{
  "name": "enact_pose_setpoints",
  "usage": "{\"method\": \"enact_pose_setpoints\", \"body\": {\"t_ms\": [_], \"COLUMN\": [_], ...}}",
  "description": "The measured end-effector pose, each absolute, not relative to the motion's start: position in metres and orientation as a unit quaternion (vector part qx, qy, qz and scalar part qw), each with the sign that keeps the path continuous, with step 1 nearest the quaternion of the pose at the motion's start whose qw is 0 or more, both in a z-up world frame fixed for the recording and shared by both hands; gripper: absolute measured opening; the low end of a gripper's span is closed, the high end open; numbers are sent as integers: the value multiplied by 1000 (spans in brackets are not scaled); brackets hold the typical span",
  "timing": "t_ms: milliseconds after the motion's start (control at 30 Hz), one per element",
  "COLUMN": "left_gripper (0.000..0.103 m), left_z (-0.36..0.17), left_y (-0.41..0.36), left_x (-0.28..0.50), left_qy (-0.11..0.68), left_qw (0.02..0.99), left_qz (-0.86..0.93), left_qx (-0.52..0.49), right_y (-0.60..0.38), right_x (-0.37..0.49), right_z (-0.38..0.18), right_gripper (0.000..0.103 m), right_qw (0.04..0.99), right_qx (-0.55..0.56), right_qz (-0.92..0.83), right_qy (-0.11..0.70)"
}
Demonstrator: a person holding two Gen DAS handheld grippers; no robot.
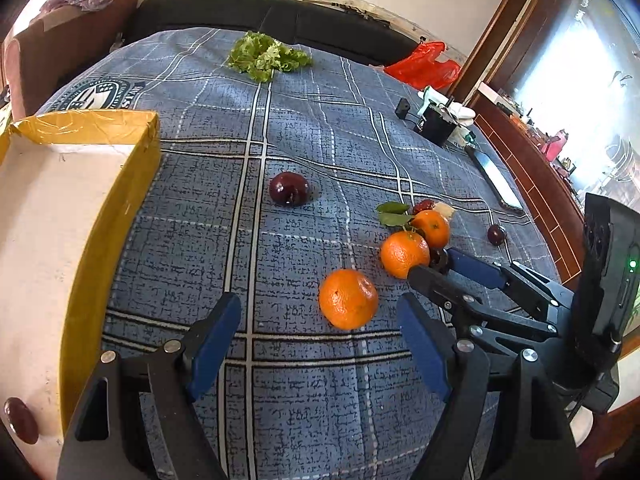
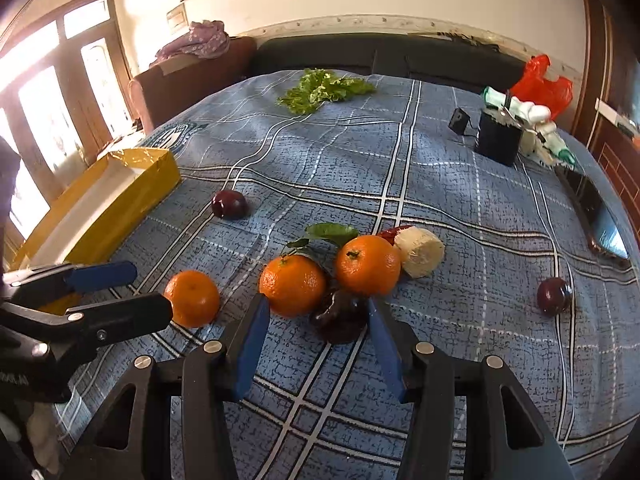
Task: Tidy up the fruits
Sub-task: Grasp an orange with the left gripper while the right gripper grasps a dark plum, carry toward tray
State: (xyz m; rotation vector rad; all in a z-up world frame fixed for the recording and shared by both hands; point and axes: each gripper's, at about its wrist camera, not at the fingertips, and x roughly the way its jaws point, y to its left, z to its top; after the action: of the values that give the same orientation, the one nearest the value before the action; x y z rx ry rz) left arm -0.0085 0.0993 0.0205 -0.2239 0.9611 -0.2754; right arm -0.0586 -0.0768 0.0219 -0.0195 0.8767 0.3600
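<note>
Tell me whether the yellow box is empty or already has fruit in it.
Not empty: the yellow box lies open-topped, and one dark red fruit sits on its white floor near the left wrist camera. The rest of its visible floor is bare.

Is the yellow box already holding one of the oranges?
No, the yellow box shows only one dark fruit; three oranges lie on the cloth.

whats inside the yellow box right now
One dark red fruit lies on the white floor of the yellow box, near its close end. The rest of the floor in view is bare; the right wrist view's near wall hides part of the inside.
</note>
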Motion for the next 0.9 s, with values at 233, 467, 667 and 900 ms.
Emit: {"method": "enact_pose_setpoints", "body": {"t_ms": [233,467,667,900], "left_gripper": [67,52,41,33], "left_z": [17,7,6,7], "left_y": [80,77,65,73], "left_x": [-5,3,4,3], "left_qy": [450,450,445,441], "left_qw": [878,876,880,879], "left_qz": [-143,-152,-155,-166], "left_qx": [-78,-79,-50,-72], "right_y": [-83,-85,-89,-91], "right_x": [-62,-61,-55,-55], "right_z": [25,22,16,16], "right_gripper": [29,35,37,35], "right_qw": [891,888,881,882], "right_qx": [-11,-3,13,28], "right_qz": [158,159,155,156], "right_qy": [426,431,446,445]}}
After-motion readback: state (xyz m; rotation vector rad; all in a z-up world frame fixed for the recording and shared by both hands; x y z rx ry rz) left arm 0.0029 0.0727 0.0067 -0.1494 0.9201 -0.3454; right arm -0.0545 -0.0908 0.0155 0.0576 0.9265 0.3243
